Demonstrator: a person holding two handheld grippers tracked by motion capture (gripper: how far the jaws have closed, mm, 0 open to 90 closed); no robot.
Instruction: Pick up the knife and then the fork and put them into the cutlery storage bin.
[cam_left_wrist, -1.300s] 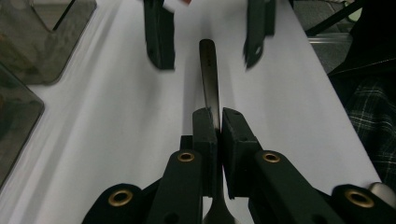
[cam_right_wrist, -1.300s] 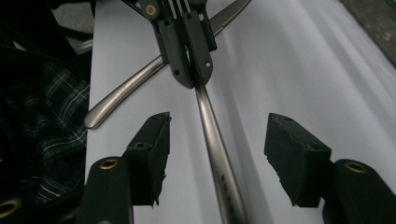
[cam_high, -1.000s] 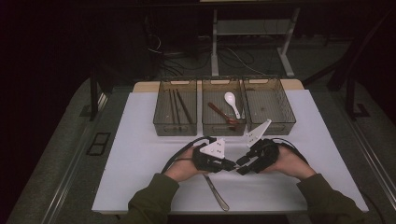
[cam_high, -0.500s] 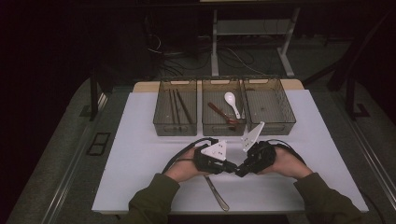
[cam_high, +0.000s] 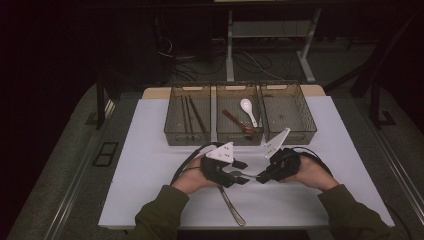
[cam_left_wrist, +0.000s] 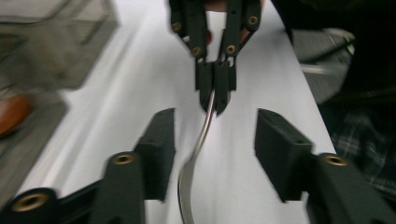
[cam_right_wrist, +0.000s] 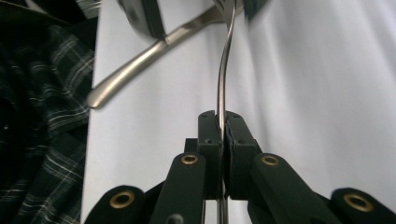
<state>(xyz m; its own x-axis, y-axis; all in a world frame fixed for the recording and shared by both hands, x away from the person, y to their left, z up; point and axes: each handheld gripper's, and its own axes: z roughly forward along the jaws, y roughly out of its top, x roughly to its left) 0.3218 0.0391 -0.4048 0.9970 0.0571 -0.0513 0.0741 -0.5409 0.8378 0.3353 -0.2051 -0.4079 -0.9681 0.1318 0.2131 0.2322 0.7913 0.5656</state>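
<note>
So there are two hand-held grippers meeting nose to nose over the white table (cam_high: 150, 165), near the front edge. The right gripper (cam_right_wrist: 223, 122) has its two jaws squeezed together on a thin metal utensil (cam_right_wrist: 223, 70), which runs edge-on straight up out of the pads. From the left gripper view you can see that same pinch: the closed black jaws bite one end of the utensil while the rest of it curves back between the left gripper (cam_left_wrist: 212, 149) jaws.

The left gripper's jaws stand apart, one on each side of the metal with a clear gap, not touching it. They have just been opening, and the utensil sits between them untouched.

There's a second metal piece, a handle (cam_high: 232, 206), lying flat on the table and pointing toward the front edge. It crosses behind the gripped one in the right gripper view. I can't tell if either is a fork or a spoon.

At the back of the table there are three clear bins in a row. The left bin (cam_high: 172, 120) holds what look like two or three dark sticks (cam_high: 192, 117), the middle bin (cam_high: 220, 135) has one white spoon (cam_high: 247, 110) and one reddish-brown spoon (cam_high: 235, 121), and the right bin (cam_high: 300, 112) has nothing I can make out.
</note>
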